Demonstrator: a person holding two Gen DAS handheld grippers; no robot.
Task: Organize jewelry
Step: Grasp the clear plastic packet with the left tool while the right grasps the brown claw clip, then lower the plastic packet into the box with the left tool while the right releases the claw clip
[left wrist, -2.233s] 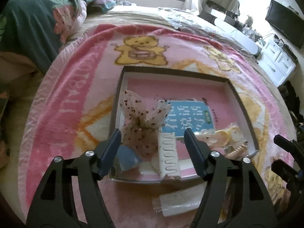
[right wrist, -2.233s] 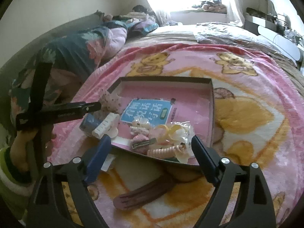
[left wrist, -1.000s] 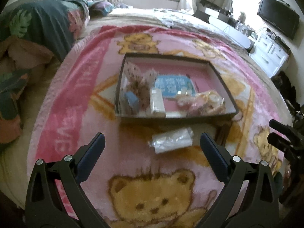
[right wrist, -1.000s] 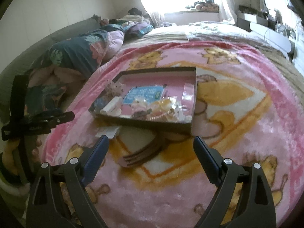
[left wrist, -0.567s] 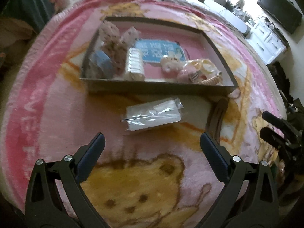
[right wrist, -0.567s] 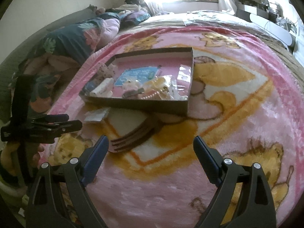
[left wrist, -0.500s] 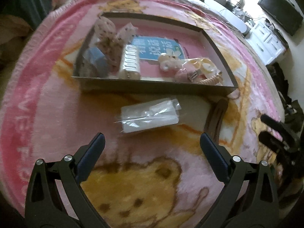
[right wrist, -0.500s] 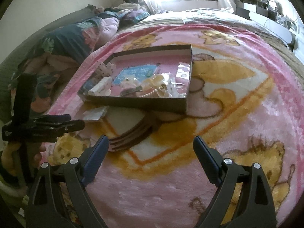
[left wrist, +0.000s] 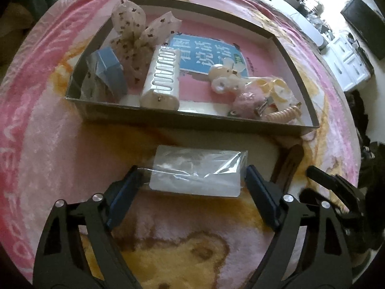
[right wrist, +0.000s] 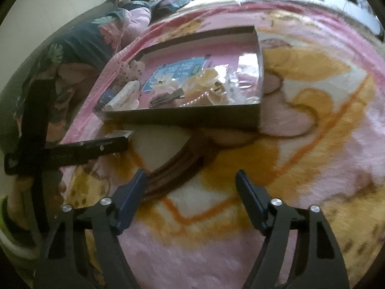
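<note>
A clear plastic packet (left wrist: pixel 196 171) with something white inside lies on the pink blanket just in front of the dark box tray (left wrist: pixel 192 120). My left gripper (left wrist: pixel 192 180) straddles it, one finger at each end, jaws closing, with no firm squeeze visible. A brown hair claw (right wrist: pixel 173 168) lies on the blanket in front of the tray (right wrist: pixel 192 118). My right gripper (right wrist: pixel 191 180) hangs over its near end, jaws closing, the claw beside the left fingertip. The tray holds a spotted bow (left wrist: pixel 134 36), a white comb clip (left wrist: pixel 163 79) and several hair pieces.
A pink teddy-bear blanket (left wrist: pixel 48 144) covers the bed. The brown claw (left wrist: pixel 291 163) lies right of the packet, with my right gripper (left wrist: pixel 332 187) beside it. My left gripper (right wrist: pixel 96 148) reaches in from the left. A dark floral quilt (right wrist: pixel 79 43) is piled behind.
Both grippers have come down and forward toward the blanket. The left one now straddles the packet with narrower jaws. The right one has neared the brown claw and also narrowed.
</note>
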